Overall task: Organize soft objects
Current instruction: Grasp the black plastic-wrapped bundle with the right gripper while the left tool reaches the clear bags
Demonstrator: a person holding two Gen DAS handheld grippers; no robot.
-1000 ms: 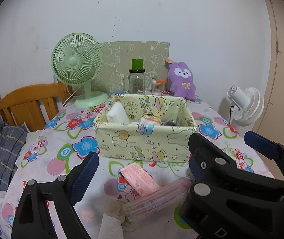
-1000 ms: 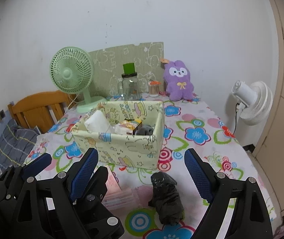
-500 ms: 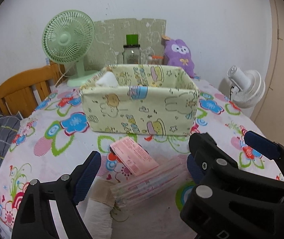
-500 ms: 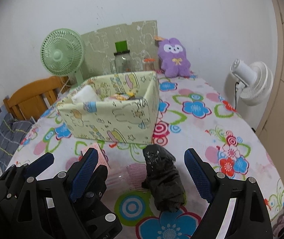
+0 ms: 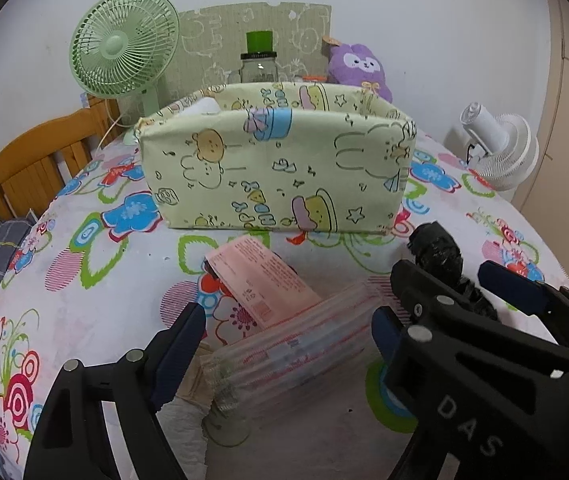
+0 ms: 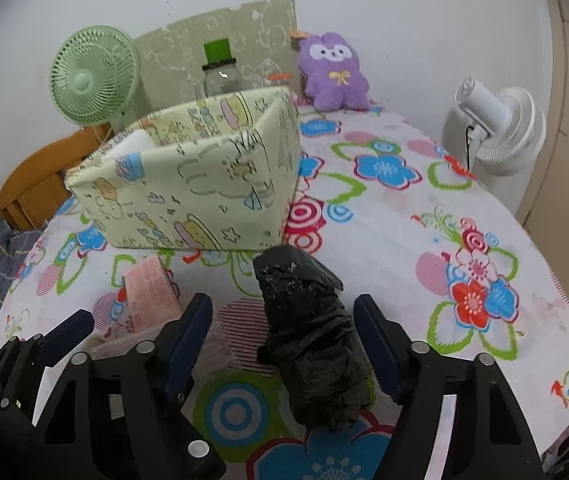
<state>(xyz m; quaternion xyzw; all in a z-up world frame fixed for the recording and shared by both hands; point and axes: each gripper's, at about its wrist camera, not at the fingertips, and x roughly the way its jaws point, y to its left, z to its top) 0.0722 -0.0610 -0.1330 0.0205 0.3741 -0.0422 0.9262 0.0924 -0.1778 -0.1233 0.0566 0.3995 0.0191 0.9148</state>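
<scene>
One fabric box (image 5: 276, 168), two grippers apart

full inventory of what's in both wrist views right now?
fabric bin: 1, pale green cartoon print, table centre
black bag roll: 1, between right jaws
pink packet: 1, before bin
clear pouch: 1, red-striped, between left jaws
green fan: 1, back left
glass jar: 1, green top, behind bin
purple plush: 1, back
white fan: 1, right of the table
left gripper: open
right gripper: jaws just closing, not yet pressing
</scene>
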